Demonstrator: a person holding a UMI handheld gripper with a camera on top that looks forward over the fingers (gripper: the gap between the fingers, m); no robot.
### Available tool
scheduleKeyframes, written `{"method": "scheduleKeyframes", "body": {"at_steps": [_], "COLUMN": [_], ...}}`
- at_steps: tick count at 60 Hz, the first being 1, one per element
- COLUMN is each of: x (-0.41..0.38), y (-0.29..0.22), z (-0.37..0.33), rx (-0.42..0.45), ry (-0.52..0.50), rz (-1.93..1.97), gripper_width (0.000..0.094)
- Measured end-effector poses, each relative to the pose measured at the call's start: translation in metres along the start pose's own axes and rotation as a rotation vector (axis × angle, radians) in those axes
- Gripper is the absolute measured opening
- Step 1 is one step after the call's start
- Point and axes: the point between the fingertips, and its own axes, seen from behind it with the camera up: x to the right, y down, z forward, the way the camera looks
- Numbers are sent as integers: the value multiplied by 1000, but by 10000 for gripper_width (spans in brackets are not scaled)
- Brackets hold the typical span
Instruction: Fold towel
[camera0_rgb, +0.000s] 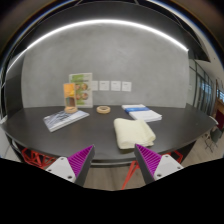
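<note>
A cream towel (133, 132) lies folded on the dark table (60, 135), near its front edge, just beyond my right finger. My gripper (114, 160) is held in front of the table edge, apart from the towel. Its two purple-padded fingers (80, 159) stand wide apart with nothing between them.
On the table lie a magazine (65, 119) at the left, a tape roll (103, 109) in the middle and a stack of papers (143, 113) at the right. A poster stand (79, 90) stands at the back. Red chair legs (131, 175) show under the table.
</note>
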Motion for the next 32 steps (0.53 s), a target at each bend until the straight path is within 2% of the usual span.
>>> {"method": "scheduleKeyframes", "body": {"at_steps": [11, 18, 25, 32], "x": [-137, -197, -222, -208], "y": [33, 45, 41, 36], "z": [-92, -131, -157, -158], "rx": [-13, -20, 12, 39], "ry": [-187, -257, -292, -234], "rz": [-76, -134, -162, -161], "gripper_width": [830, 833, 831, 829]}}
